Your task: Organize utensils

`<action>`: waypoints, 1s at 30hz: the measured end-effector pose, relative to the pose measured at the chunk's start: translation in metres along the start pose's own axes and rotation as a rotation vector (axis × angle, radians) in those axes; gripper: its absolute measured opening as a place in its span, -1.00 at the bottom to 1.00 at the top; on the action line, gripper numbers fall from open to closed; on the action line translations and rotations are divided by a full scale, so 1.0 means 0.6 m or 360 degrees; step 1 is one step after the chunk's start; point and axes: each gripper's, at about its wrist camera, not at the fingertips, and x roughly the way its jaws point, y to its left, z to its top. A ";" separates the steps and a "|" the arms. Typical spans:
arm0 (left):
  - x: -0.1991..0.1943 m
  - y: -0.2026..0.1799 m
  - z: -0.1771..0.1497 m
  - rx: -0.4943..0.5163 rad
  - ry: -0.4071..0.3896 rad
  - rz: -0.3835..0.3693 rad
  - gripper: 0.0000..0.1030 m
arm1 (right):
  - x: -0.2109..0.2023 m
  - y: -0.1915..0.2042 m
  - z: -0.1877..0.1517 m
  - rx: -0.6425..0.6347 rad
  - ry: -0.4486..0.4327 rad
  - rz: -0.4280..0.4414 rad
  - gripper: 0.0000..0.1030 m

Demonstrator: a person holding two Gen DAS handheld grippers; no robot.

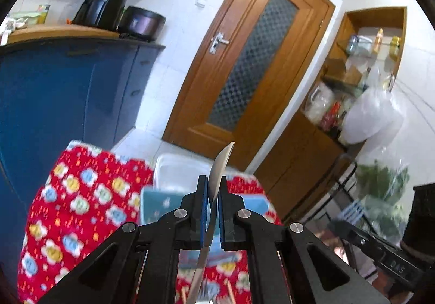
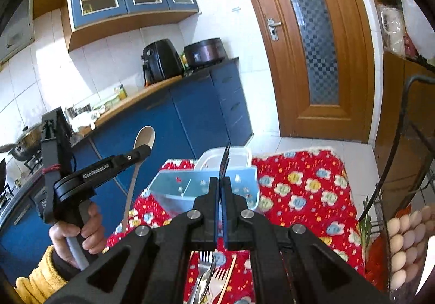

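Nearest the lens, the left gripper [image 1: 213, 192] is clamped on the neck of a long-handled steel spoon [image 1: 220, 168], bowl raised. The right gripper [image 2: 220, 187] is pressed together on a thin dark-edged utensil [image 2: 225, 161]; its type cannot be told. Both are held above the near side of the pale blue plastic organizer tray [image 2: 168, 184]. Step in hand, by judgement: transport to the tray. Next move requires lowering each piece into a compartment. Loose steel forks [image 2: 206, 271] lie on the red patterned tablecloth [image 2: 304, 190] nearer than the tray. Open room lies right of the tray.

Steel spoon [image 1: 217, 176] upright; forks [image 2: 209, 274] on cloth.
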 end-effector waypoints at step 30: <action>0.095 0.078 0.014 -0.0137 -0.0568 0.0075 -0.87 | 0.158 -0.014 0.043 -0.0121 0.0033 0.0012 -0.94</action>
